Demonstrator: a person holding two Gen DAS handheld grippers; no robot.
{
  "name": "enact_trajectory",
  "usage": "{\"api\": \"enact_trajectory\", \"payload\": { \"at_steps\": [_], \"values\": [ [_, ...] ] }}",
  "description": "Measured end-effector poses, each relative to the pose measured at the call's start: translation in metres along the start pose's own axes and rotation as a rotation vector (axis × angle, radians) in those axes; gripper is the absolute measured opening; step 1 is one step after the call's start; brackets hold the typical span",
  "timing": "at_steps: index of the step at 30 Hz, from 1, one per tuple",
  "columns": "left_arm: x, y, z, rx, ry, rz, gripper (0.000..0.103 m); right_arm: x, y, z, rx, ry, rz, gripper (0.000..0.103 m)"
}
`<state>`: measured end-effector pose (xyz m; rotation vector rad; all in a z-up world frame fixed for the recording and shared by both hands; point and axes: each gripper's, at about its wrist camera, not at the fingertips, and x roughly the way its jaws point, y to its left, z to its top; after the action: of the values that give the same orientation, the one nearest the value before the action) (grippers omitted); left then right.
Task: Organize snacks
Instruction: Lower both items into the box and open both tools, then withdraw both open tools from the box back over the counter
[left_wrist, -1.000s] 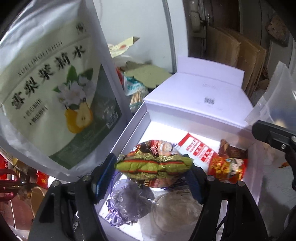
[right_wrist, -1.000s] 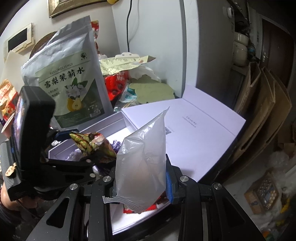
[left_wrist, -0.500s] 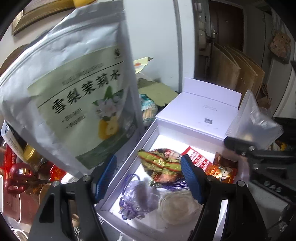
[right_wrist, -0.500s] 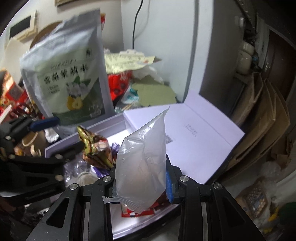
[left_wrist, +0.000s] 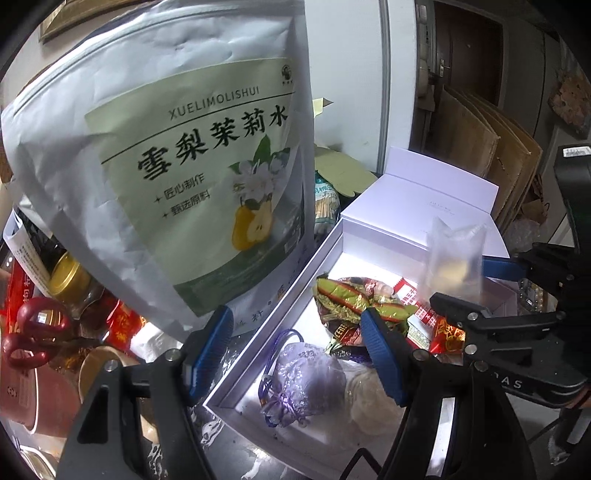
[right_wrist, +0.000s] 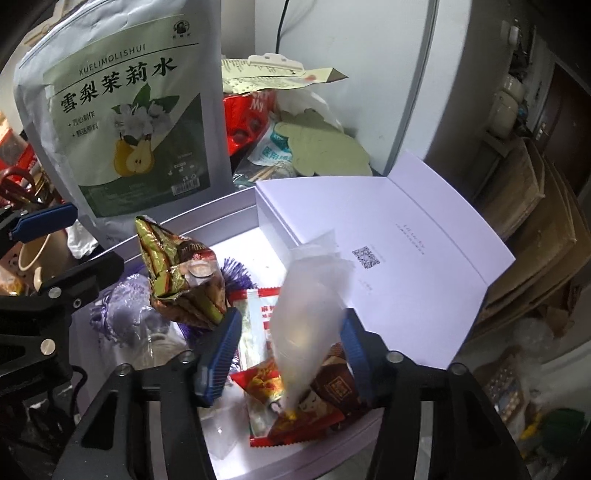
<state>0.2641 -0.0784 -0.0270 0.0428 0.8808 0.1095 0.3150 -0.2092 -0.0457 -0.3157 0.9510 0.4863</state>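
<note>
Jaws of right hand-held gripper (right_wrist: 290, 354) opening around clear pouch (right_wrist: 308, 317).

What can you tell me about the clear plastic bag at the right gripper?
The clear plastic bag is a frosted, see-through pouch, crinkled at its top, with something pale yellow showing low inside. It stands roughly upright, narrow end down, between the fingers of the right gripper, whose jaws are opening; the blue pads stand apart from its sides. It hangs over the open white box, its lower tip touching or just above the red snack packets there. The left wrist view shows it near the box's right side.
</note>
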Motion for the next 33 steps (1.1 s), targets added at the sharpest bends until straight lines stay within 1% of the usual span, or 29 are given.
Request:
{"api": "enact_trajectory", "payload": {
  "at_steps": [3, 9, 14, 23, 27, 33],
  "values": [
    [-0.001, 0.000, -0.001, -0.001, -0.001, 0.002, 0.071, 0.001, 0.002, 0.001, -0.002, 0.012, -0.005, 0.066],
    [-0.009, 0.004, -0.002, -0.007, -0.011, 0.000, 0.071, -0.008, 0.006, 0.003, -0.006, 0.002, -0.020, 0.066],
    [-0.024, 0.008, 0.002, -0.017, -0.044, -0.001, 0.071, -0.024, 0.010, 0.007, -0.010, -0.024, -0.025, 0.066],
    [-0.066, 0.011, 0.018, -0.028, -0.140, -0.018, 0.071, -0.076, 0.013, 0.015, 0.001, -0.122, -0.050, 0.066],
    [-0.088, 0.011, 0.022, -0.024, -0.190, -0.033, 0.071, -0.106, 0.013, 0.015, 0.015, -0.183, -0.062, 0.066],
    [-0.118, 0.008, 0.017, -0.003, -0.252, -0.062, 0.071, -0.150, 0.017, 0.008, 0.035, -0.272, -0.088, 0.066]
  ]
}}
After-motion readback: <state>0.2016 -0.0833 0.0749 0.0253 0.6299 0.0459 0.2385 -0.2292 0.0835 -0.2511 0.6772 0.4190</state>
